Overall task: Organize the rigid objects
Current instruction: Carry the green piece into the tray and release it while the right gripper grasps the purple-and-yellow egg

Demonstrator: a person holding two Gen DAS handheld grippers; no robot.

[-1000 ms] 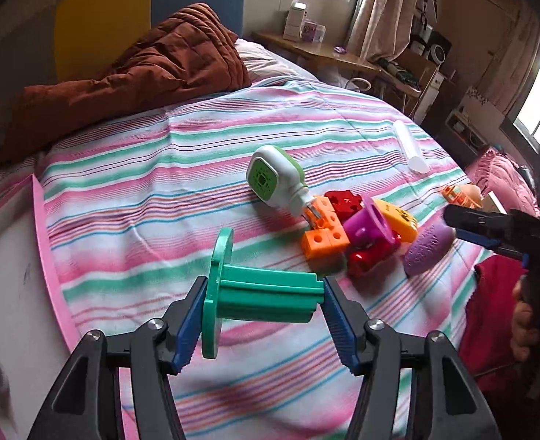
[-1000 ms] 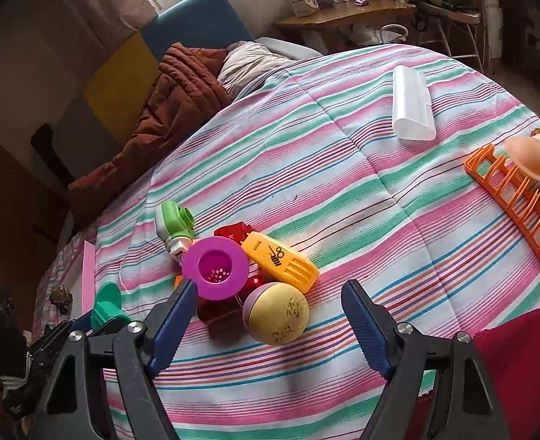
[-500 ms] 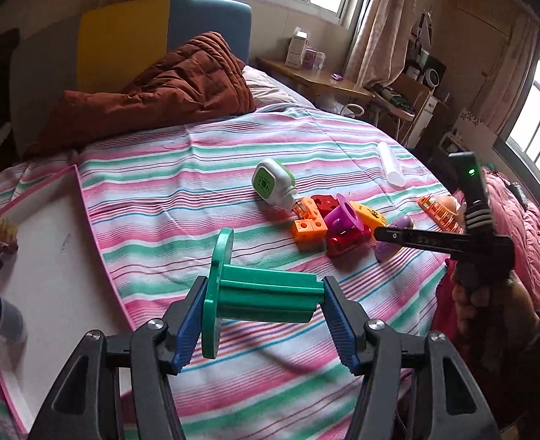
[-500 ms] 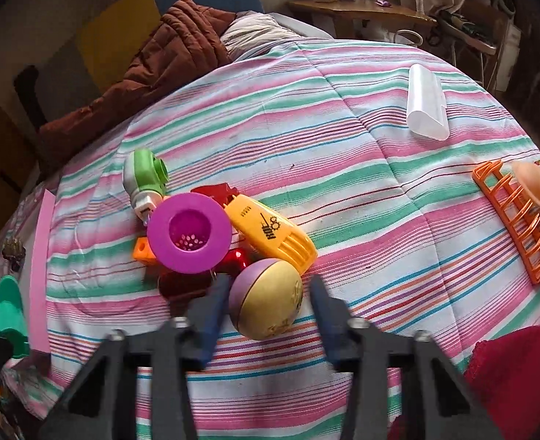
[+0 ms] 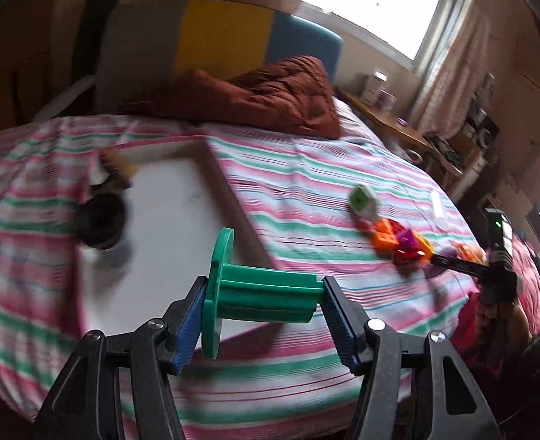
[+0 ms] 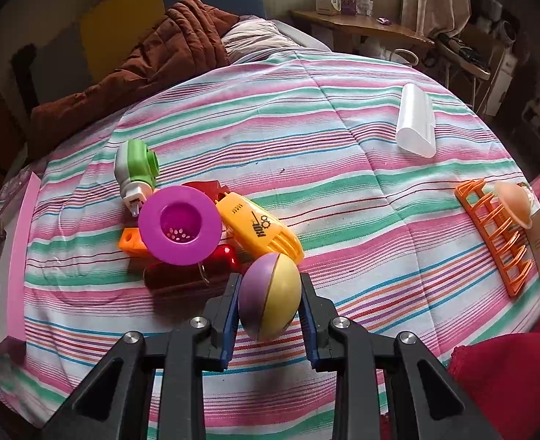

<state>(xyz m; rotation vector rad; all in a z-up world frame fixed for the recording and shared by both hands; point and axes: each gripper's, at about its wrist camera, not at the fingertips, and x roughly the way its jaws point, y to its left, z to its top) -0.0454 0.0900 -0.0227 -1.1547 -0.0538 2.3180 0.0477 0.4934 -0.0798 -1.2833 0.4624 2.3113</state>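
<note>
Green spool [image 5: 266, 289], purple/yellow ball [image 6: 270, 297], magenta funnel [image 6: 180, 225], orange rack [image 6: 497, 234], pink/green/white striped bedspread [image 6: 306, 128]

The ball [image 6: 270, 295] lies just before the funnel [image 6: 180, 224] on the bedspread [image 6: 343, 183].

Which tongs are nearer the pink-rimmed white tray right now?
Left. The left tongs hold the green spool over the tray. The right tongs grip the purple-and-yellow ball by the toy pile, well away from it.
</note>
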